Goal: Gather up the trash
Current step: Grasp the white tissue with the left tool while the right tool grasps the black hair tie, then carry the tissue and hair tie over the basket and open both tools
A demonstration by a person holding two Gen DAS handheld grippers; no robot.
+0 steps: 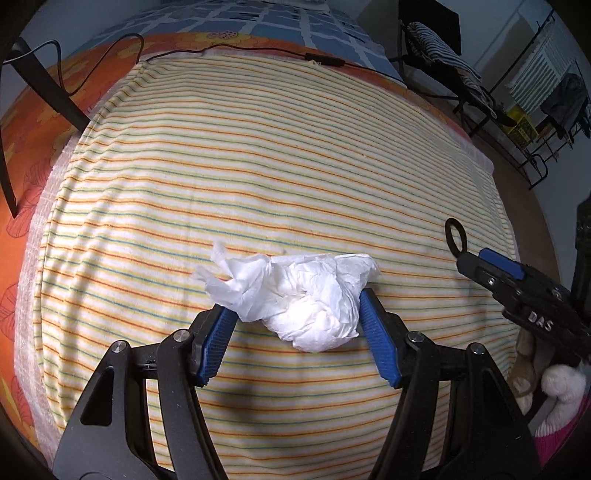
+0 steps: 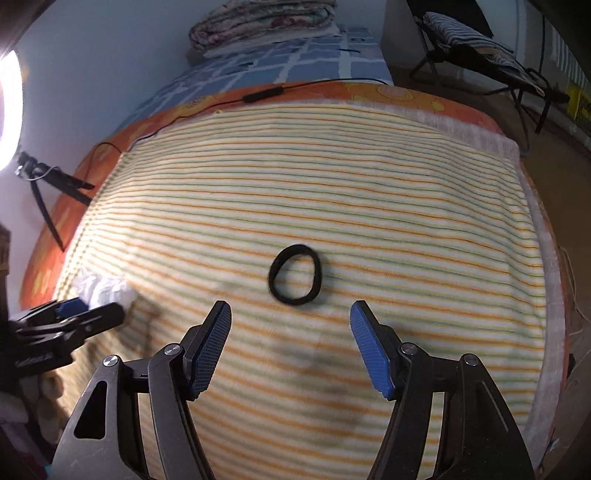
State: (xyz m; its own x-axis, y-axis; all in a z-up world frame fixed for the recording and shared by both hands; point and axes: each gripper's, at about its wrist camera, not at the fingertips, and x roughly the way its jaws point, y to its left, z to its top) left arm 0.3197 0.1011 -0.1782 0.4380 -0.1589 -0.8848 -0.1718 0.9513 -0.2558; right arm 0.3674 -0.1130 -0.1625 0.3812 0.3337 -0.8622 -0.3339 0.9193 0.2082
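Observation:
A crumpled white tissue [image 1: 306,299] lies on the striped blanket [image 1: 277,166] that covers the bed. My left gripper [image 1: 295,301] points down over it, jaws open, and the tissue sits between the blue pads [image 1: 214,343], brushing both tips without being squeezed. A black hair tie [image 2: 318,273] lies flat on the blanket just beyond my right gripper [image 2: 290,304], which is open and holds nothing. In the left wrist view the hair tie [image 1: 448,236] shows at the right, by the right gripper [image 1: 480,266]. The right wrist view has the left gripper [image 2: 74,310] and tissue [image 2: 103,290] at its left edge.
A black cable with an inline box [image 1: 325,59] runs along the blanket's far edge. Tripod legs [image 1: 48,85] stand at the left. A folding chair with striped cloth [image 1: 443,48] and a drying rack [image 1: 546,110] stand on the floor at right. Folded blankets [image 2: 258,18] lie at the bed's far end.

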